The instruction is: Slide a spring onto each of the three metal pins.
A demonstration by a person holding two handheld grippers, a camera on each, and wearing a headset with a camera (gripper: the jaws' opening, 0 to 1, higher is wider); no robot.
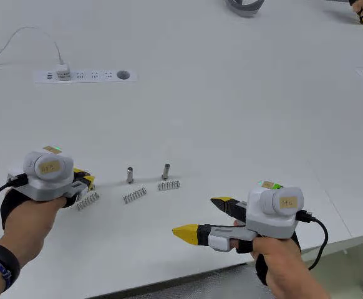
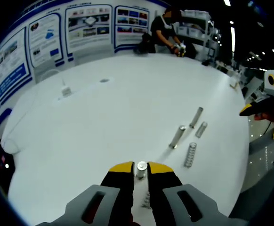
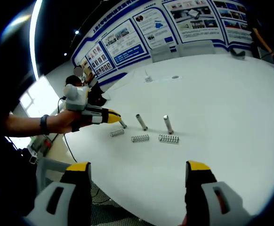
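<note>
Workbench [image 1: 231,112] wide beyond clamped pin [image 2: 141,167]

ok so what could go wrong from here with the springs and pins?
1. The left gripper looks shut on the short silver metal pin, with the pin's top between the jaw tips; the jaws may block a spring sliding on.
2. The three small coiled steel springs lie flat; the open right gripper could flick one away.
3. The two free-standing silver pins may topple if brushed.
</note>
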